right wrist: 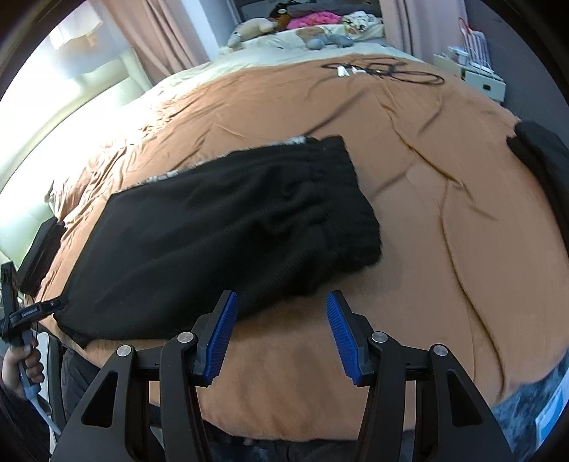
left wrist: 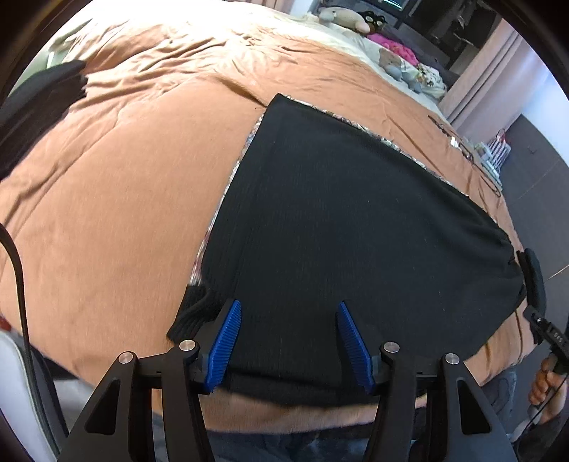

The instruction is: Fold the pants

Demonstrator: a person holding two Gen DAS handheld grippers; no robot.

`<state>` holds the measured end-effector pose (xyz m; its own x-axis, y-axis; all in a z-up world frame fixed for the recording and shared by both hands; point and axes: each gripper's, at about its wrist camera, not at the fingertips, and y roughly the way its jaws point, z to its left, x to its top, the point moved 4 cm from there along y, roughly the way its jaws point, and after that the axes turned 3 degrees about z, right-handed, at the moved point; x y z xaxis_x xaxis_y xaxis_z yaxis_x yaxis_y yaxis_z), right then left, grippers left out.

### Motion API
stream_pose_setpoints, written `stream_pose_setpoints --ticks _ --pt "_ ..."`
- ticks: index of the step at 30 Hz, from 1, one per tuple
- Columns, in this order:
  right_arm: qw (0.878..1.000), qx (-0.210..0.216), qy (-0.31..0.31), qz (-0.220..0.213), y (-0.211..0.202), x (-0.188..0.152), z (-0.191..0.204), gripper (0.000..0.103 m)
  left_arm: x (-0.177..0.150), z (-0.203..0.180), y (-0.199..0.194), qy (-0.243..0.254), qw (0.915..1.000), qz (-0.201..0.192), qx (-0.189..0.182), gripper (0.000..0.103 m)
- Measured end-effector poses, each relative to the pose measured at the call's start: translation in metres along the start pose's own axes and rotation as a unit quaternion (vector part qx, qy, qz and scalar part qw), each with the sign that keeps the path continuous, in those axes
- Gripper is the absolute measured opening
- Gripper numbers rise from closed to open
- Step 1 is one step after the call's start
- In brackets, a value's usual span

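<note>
1. Left wrist view, nearest to us: our left gripper [left wrist: 290,337] hangs over the near edge of the black pants [left wrist: 348,227], its blue pads [left wrist: 225,343] standing apart with only flat cloth beneath them and nothing pinched between.
2. At the near right edge of that view we see our right hand [left wrist: 546,385] around its gripper's handle.
3. Right wrist view, nearest to us: our right gripper [right wrist: 282,332] has its blue pads [right wrist: 343,336] spread about halfway, gripping nothing; the left pad overlaps the near right corner of the pants [right wrist: 213,234], the right pad is over bare cover.
4. The pants lie folded into a flat block on the orange bed cover [left wrist: 117,184], with a patterned edge [left wrist: 227,184] showing along their left side.
5. Another dark garment [left wrist: 39,106] lies at the far left.
6. Farther off, a black cable [right wrist: 387,69] rests on the cover.
7. Farthest, soft toys [right wrist: 252,30] and a pink cloth [right wrist: 313,18] sit at the head of the bed.
</note>
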<state>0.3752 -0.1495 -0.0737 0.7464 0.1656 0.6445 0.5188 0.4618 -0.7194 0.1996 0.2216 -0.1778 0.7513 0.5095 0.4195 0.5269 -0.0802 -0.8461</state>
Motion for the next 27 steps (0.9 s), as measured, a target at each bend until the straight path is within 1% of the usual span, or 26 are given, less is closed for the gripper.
stream_pose_setpoints --ticks 6,8,10,12,13,14,15,16,18,21,25,27 --pt "1.000 0.010 0.024 0.001 -0.004 -0.012 0.002 0.051 -0.017 0.006 -0.017 -0.017 0.9996 -0.007 -0.021 0.060" --pt "0.999 0.019 0.034 0.000 -0.004 -0.015 0.001 0.051 -0.019 0.012 -0.028 -0.036 0.9983 -0.016 -0.042 0.060" --pt "0.998 0.041 0.051 -0.003 -0.006 -0.018 0.000 0.051 -0.020 0.018 -0.038 -0.053 0.9965 -0.029 -0.058 0.060" --pt "0.996 0.055 0.064 -0.008 -0.007 -0.021 -0.004 0.051 -0.020 0.029 -0.049 -0.077 0.9928 -0.044 -0.081 0.060" --pt "0.996 0.059 0.070 -0.011 -0.007 -0.023 -0.006 0.053 -0.020 0.031 -0.052 -0.084 0.9916 -0.047 -0.087 0.060" --pt "0.995 0.065 0.077 -0.014 -0.007 -0.024 -0.008 0.056 -0.020 0.036 -0.054 -0.097 0.9890 -0.049 -0.101 0.060" --pt "0.994 0.071 0.084 -0.018 -0.008 -0.025 -0.009 0.065 -0.019 0.039 -0.055 -0.105 0.9871 -0.050 -0.110 0.060" --pt "0.993 0.076 0.090 -0.022 -0.008 -0.026 -0.011 0.068 -0.019 0.041 -0.056 -0.114 0.9847 -0.052 -0.122 0.060" --pt "0.991 0.086 0.099 -0.027 -0.007 -0.029 -0.012 0.068 -0.019 0.041 -0.056 -0.122 0.9825 -0.050 -0.132 0.060" --pt "0.990 0.095 0.104 -0.024 0.000 -0.032 -0.012 0.068 -0.019 0.040 -0.050 -0.138 0.9789 -0.040 -0.145 0.060" --pt "0.989 0.098 0.112 -0.015 0.010 -0.031 -0.013 0.068 -0.024 0.039 -0.047 -0.155 0.9749 -0.026 -0.157 0.060" --pt "0.988 0.105 0.115 -0.013 0.014 -0.030 -0.015 0.068 -0.027 0.040 -0.042 -0.159 0.9747 -0.020 -0.155 0.060"
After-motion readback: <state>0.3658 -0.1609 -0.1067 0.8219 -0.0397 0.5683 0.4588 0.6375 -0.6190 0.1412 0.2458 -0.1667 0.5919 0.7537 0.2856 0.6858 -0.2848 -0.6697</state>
